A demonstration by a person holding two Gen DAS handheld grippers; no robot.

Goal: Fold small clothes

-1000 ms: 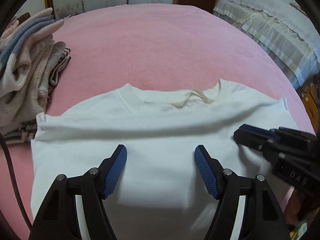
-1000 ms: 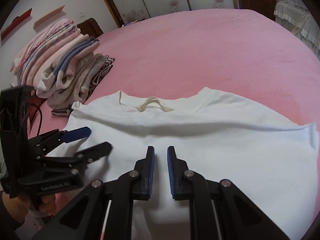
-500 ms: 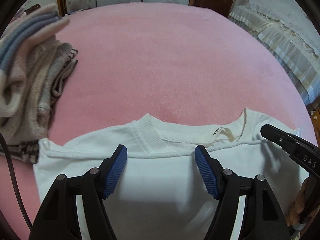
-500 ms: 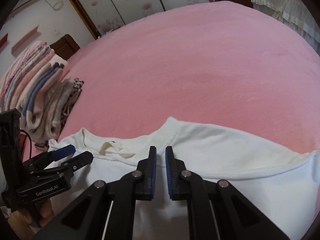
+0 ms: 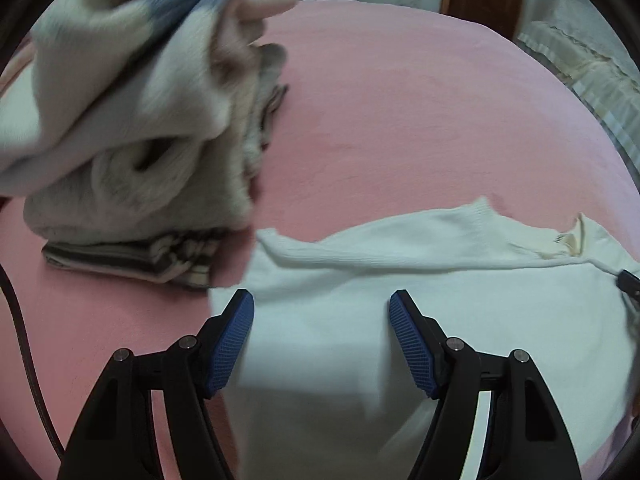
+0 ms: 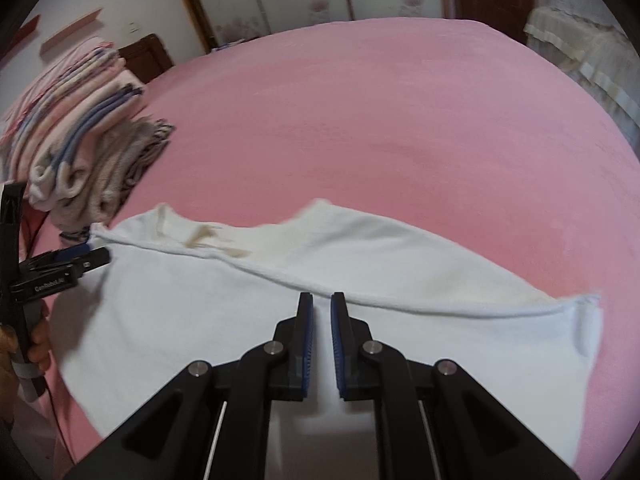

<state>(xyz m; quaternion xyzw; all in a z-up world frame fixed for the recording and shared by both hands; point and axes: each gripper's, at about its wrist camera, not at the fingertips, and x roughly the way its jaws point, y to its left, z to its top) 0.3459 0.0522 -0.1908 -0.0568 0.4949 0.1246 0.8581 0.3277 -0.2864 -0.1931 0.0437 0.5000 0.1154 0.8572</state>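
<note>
A white shirt lies flat on the pink bed cover, collar at the far side, with a folded edge running across it below the collar. My left gripper hovers open over the shirt's left edge, nothing between its blue pads. In the right wrist view the shirt fills the near half. My right gripper is shut, its pads almost touching and empty, just short of the folded edge. The left gripper shows there at the shirt's left corner, and the right gripper's tip peeks in at the left view's right edge.
A stack of folded clothes stands just left of the shirt, also visible as the stack in the right view. A person's hand holds the left gripper. A dark cable hangs at left. Another bed stands at far right.
My left gripper has slid forward and then left, from the shirt's middle to its left edge by the stack. The right gripper has moved forward to the folded edge, jaws narrowing slightly.
</note>
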